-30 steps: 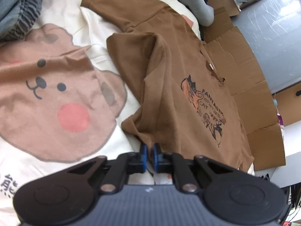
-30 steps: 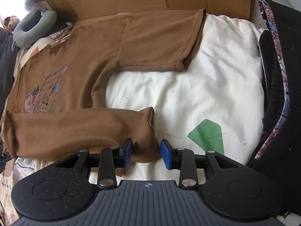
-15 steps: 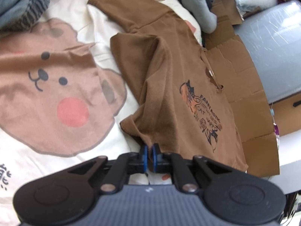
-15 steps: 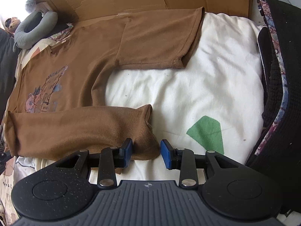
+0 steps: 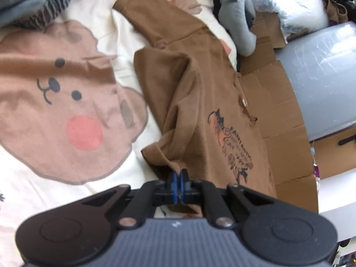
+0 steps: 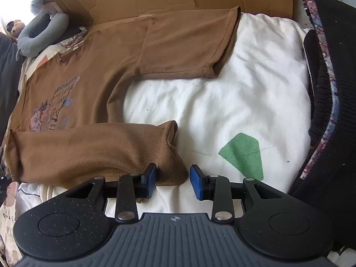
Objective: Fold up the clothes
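Brown fleece-like cloth makes up the long-sleeved sweatshirt point(image 6: 73, 82) with a cartoon cat print point(image 5: 231, 149) on its chest; it lies spread on a bed, over a cream bedsheet with a big tan bear face point(image 5: 66, 111) and partly over flattened brown cardboard point(image 5: 278, 115) along the far side. In the left wrist view the left tongs point(image 5: 178, 183) are pressed together on a pinch of the sweatshirt's edge, and the fabric rises from there in a loose ridge toward the shoulder. In the right wrist view the right tongs point(image 6: 172, 181) stand apart, with the cuff end of one sleeve point(image 6: 93, 149) lying between the blue pads point(image 6: 198, 184); the left pad touches the cloth, the right pad is clear of it. That sleeve is laid across the lower body of the garment. The other sleeve point(image 6: 187, 46) stretches flat toward the cardboard. A green patch point(image 6: 244, 155) shows on the white bedding just beside the right tongs, a grey neck pillow point(image 6: 42, 33) lies near the collar, and dark knitted clothing point(image 6: 329, 89) is heaped at the right.
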Action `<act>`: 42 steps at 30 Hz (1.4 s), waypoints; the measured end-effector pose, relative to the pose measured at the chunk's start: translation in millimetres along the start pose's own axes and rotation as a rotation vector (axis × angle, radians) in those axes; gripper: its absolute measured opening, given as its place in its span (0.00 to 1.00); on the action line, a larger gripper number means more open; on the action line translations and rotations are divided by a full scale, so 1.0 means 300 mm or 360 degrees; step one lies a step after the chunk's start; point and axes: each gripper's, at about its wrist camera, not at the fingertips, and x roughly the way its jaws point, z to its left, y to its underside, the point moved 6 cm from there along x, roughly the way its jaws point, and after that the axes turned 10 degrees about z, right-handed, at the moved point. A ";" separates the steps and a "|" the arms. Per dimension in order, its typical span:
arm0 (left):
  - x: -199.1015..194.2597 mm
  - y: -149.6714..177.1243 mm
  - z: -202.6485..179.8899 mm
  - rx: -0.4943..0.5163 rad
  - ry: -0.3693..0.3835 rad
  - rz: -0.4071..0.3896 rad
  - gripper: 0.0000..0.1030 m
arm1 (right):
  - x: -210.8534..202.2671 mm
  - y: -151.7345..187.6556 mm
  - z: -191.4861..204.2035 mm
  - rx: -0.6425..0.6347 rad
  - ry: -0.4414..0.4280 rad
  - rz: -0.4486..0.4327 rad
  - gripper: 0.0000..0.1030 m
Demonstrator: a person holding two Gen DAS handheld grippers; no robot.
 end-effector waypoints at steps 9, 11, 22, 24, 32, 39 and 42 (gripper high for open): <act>-0.147 -0.070 -0.065 0.0020 0.0022 -0.0151 0.03 | -0.035 0.028 -0.005 -0.0045 0.0005 -0.0026 0.38; -0.187 -0.087 -0.083 0.0011 0.0024 -0.0200 0.03 | -0.035 0.034 -0.005 -0.0053 0.0018 -0.0033 0.39; -0.385 -0.155 -0.134 0.0065 0.0001 -0.0335 0.02 | 0.036 -0.039 0.030 -0.0198 0.0028 -0.0103 0.39; -0.390 -0.158 -0.136 0.0072 -0.0012 -0.0338 0.02 | 0.052 -0.048 0.037 -0.0224 0.0037 -0.0091 0.39; -0.419 -0.149 -0.138 0.0060 -0.0022 -0.0356 0.02 | 0.068 -0.050 0.089 -0.0345 0.0042 -0.0082 0.07; -0.478 -0.141 -0.142 0.0023 -0.0005 -0.0396 0.02 | -0.088 -0.038 0.118 -0.0267 0.0018 -0.0086 0.06; -0.518 -0.135 -0.142 -0.0003 0.0010 -0.0419 0.02 | -0.174 -0.019 0.137 -0.0240 0.0010 -0.0090 0.06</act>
